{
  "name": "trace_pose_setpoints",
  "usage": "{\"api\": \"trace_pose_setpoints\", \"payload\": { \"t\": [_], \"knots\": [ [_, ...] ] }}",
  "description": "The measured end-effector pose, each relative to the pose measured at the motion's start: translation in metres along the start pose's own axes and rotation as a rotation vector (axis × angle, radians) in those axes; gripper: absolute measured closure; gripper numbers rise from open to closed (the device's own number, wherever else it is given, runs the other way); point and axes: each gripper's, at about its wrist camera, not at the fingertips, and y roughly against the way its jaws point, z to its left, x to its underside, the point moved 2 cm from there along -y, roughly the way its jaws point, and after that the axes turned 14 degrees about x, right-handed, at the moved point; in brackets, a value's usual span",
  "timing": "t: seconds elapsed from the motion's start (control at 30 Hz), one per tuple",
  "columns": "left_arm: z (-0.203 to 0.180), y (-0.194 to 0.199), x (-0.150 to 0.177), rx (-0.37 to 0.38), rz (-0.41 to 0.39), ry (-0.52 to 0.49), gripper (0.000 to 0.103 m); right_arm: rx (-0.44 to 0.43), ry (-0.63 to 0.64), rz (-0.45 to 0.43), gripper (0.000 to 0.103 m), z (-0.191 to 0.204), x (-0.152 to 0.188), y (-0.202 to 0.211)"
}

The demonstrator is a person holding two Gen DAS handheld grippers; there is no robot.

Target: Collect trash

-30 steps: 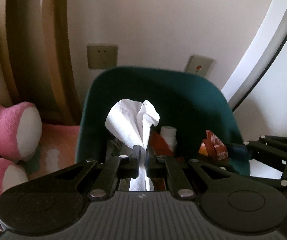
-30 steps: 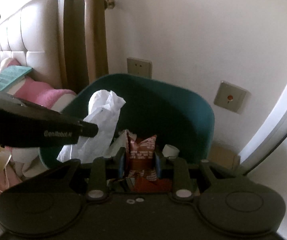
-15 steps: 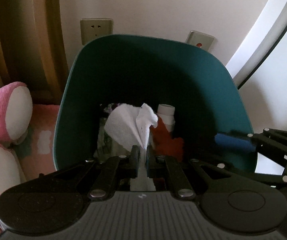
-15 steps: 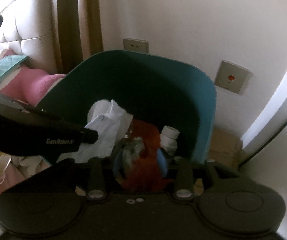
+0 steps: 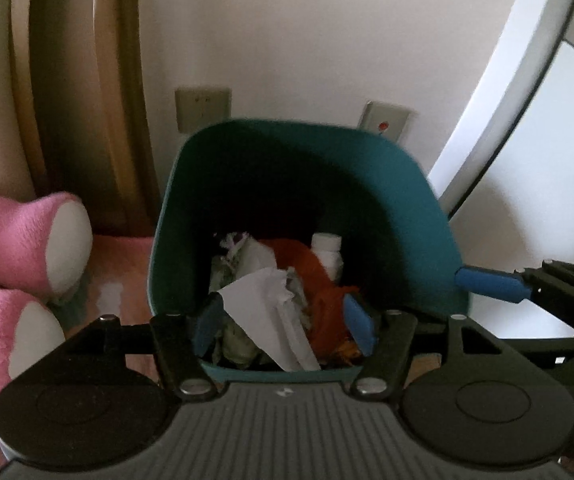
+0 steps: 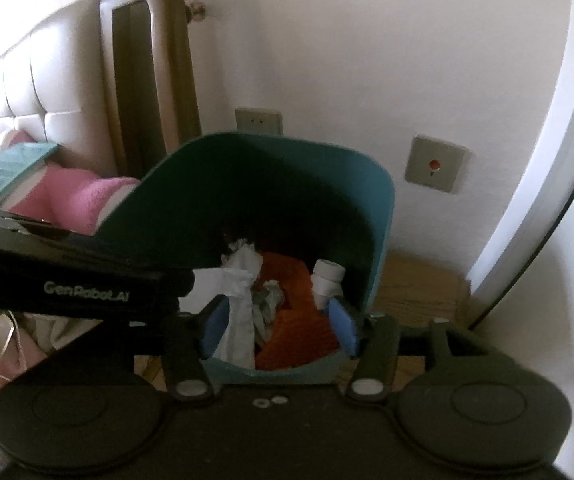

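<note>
Left wrist view: left gripper (image 5: 283, 322) jaws opening, white tissue (image 5: 271, 312) lying loose between them in bin (image 5: 407, 200).

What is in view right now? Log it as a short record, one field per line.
bin: teal trash bin, open top, against the wall
contents: white tissue, orange-red wrapper, white bottle, other crumpled scraps
left gripper: jaws opening, above the bin, nothing gripped
right gripper: jaws opening, above the bin, nothing gripped
beside bin: pink plush toy
wall: socket, switch plate
</note>
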Motion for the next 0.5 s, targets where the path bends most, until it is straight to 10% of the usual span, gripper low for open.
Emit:
{"api": "trace_pose_setpoints", "payload": {
  "t": [0.5],
  "knots": [
    [-0.044,0.103,0.020,-0.001,-0.166,-0.118,0.031,0.024,-0.020,-0.150,0.037,-0.010,0.014,0.088]
  ]
}}
